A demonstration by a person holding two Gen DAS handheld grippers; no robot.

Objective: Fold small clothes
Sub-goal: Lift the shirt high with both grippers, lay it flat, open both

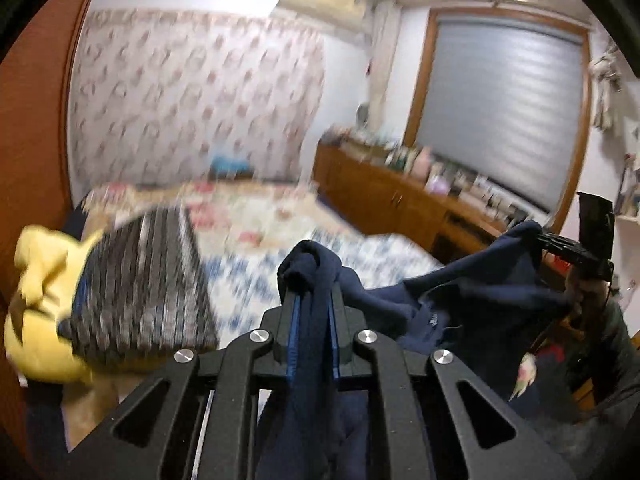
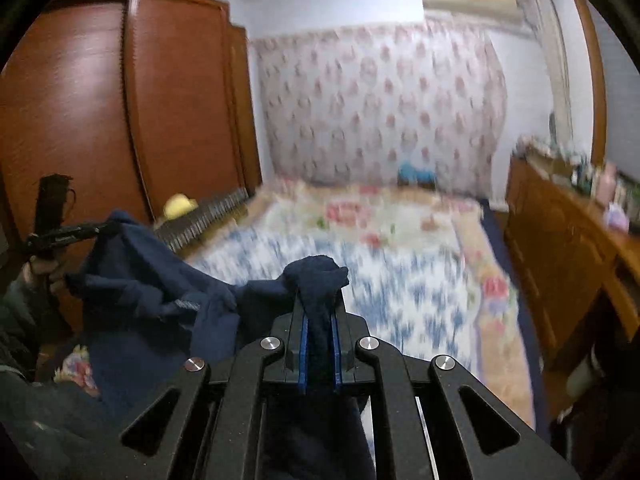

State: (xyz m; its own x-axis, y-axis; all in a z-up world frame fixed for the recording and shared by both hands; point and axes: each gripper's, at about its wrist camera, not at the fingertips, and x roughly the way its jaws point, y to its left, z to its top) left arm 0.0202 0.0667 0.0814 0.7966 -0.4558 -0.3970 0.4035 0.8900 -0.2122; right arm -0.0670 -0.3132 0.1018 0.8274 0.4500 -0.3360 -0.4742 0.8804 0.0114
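A small navy blue garment hangs in the air above the bed, stretched between both grippers. My left gripper is shut on one bunched corner of it. My right gripper is shut on the other corner. In the left wrist view the right gripper shows at the far right, pinching the cloth. In the right wrist view the left gripper shows at the far left, holding the garment. The rest of the garment sags between and below them.
A bed with a blue-and-white and floral cover lies below. A striped folded item and a yellow plush sit at its left side. A wooden wardrobe stands left, a cluttered wooden sideboard right.
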